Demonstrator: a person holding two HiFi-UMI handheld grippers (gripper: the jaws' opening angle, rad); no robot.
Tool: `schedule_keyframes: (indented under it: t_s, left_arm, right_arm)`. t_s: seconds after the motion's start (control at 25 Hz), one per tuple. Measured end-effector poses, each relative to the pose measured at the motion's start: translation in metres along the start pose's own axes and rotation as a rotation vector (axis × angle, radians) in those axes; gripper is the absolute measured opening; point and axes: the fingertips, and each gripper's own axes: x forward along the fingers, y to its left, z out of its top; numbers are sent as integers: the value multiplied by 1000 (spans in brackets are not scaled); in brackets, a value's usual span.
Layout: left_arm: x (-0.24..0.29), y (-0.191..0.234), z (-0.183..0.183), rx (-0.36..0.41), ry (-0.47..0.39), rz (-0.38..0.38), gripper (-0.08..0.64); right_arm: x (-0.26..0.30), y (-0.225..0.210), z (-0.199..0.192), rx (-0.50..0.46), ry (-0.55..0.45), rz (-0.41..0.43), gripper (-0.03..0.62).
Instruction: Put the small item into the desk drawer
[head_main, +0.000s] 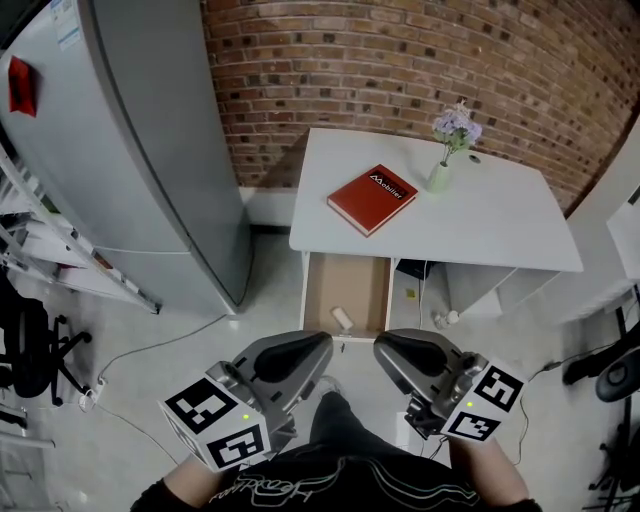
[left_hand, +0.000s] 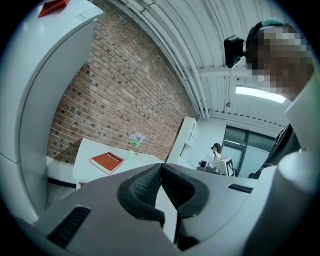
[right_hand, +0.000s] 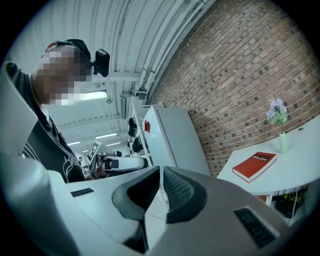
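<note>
A white desk (head_main: 500, 225) stands against the brick wall, and its drawer (head_main: 320, 285) is pulled out toward me. A small pale item (head_main: 341, 318) lies in the drawer near its front edge. My left gripper (head_main: 326, 342) and right gripper (head_main: 382, 346) hover side by side just in front of the drawer, close to my body. In the left gripper view the left gripper (left_hand: 160, 166) has its dark pads together with nothing between them. The right gripper (right_hand: 161, 171) is likewise shut and empty. Neither gripper view shows the drawer.
On the desk lie a red book (head_main: 372, 198) and a small vase of purple flowers (head_main: 441, 172). A tall grey cabinet (head_main: 150, 150) stands left of the desk. A black chair (head_main: 30, 350) is at the far left, and cables run across the floor.
</note>
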Motion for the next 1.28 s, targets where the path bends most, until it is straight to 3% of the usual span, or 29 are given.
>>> schedule_keyframes:
  t_s: [1.28]
  left_arm:
    - [29, 4, -30, -18, 54, -21, 21]
  right_arm:
    - [-16, -16, -24, 20, 40, -66, 54]
